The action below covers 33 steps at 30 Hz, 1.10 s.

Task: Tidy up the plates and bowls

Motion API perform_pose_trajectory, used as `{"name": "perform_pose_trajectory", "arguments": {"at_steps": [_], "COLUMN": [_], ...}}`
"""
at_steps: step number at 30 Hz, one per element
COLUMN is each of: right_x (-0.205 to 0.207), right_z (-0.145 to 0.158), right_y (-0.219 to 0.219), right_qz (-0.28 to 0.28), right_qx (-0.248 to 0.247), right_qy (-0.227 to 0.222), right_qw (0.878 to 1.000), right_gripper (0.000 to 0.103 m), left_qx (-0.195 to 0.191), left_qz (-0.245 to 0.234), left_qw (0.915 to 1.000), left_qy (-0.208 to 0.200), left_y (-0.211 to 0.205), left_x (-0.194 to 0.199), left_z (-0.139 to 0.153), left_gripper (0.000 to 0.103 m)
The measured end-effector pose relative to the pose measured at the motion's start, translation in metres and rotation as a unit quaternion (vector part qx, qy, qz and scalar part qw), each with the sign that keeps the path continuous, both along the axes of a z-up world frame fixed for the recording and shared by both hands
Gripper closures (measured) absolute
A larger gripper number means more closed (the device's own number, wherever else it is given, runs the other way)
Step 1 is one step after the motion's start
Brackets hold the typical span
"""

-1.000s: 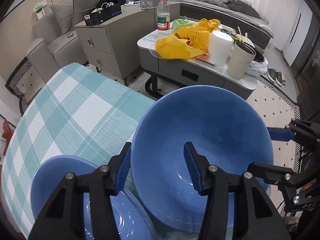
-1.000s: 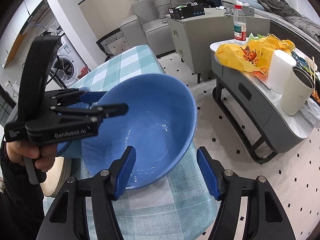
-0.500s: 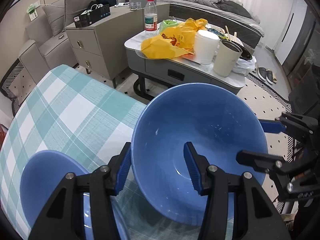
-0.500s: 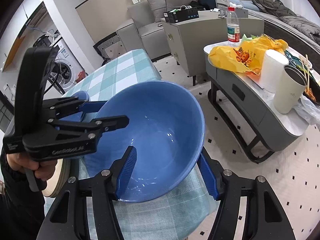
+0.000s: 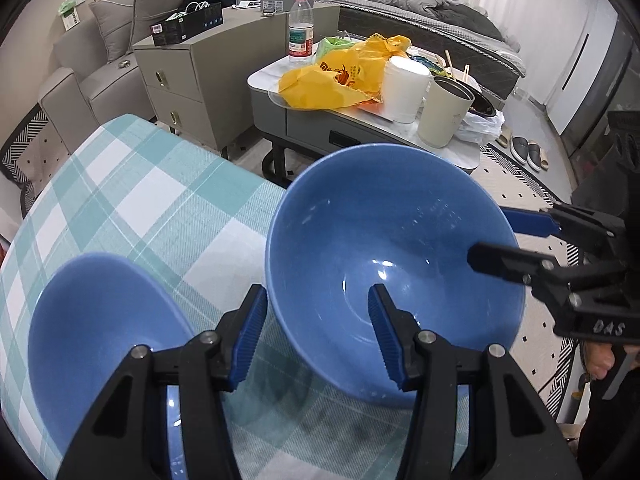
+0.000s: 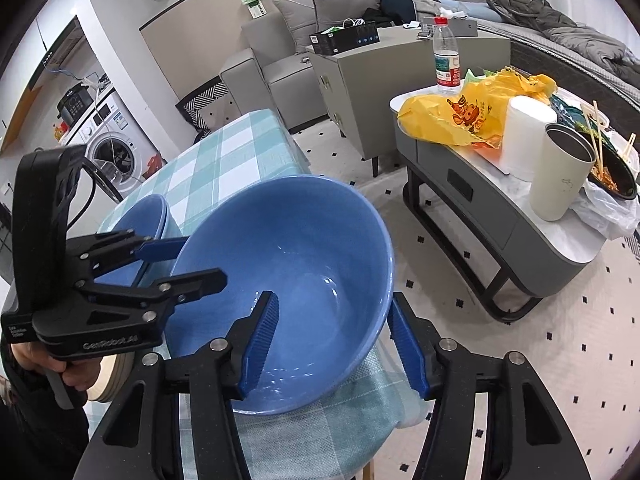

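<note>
Both tongs carried the big bowl [image 5: 396, 264] sideways: left tongs [image 5: 316, 336] clamped its rim, right tongs [image 6: 332, 344] closing around it; stacking onto the smaller bowls [image 5: 96, 328] remained.

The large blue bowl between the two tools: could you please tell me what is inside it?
The large blue bowl looks empty: its glossy inside shows only light reflections. One blue pad of each tool reaches inside its rim and covers a small patch of the wall there.
</note>
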State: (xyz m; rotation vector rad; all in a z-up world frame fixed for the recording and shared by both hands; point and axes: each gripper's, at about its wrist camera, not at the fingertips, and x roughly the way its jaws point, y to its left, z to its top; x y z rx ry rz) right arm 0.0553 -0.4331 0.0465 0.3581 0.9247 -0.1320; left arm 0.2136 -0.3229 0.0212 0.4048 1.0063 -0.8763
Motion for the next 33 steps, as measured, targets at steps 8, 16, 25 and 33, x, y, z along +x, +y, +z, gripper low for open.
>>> {"name": "perform_pose_trajectory", "arguments": {"at_steps": [8, 16, 25, 33], "right_x": [-0.004, -0.006, -0.007, -0.008], "right_z": [0.001, 0.0, 0.005, 0.014], "right_y": [-0.002, -0.006, -0.006, -0.003], "right_qz": [-0.002, -0.017, -0.023, -0.022], "right_qx": [-0.003, -0.017, -0.034, -0.042], "right_qy": [-0.003, -0.005, -0.013, -0.026], "right_qw": [1.0, 1.0, 0.999, 0.999], "right_gripper": [0.052, 0.067, 0.069, 0.075], "left_qx": [-0.01, -0.023, -0.03, -0.042], "left_qz": [0.01, 0.012, 0.019, 0.027], "left_qw": [0.9999, 0.9996, 0.9991, 0.9983], "left_qy": [0.004, -0.002, -0.021, -0.03], "left_y": [0.009, 0.011, 0.013, 0.018], "left_x": [-0.007, -0.009, -0.012, -0.01], "left_z": [0.001, 0.004, 0.009, 0.017], "left_gripper": [0.051, 0.062, 0.066, 0.067]}}
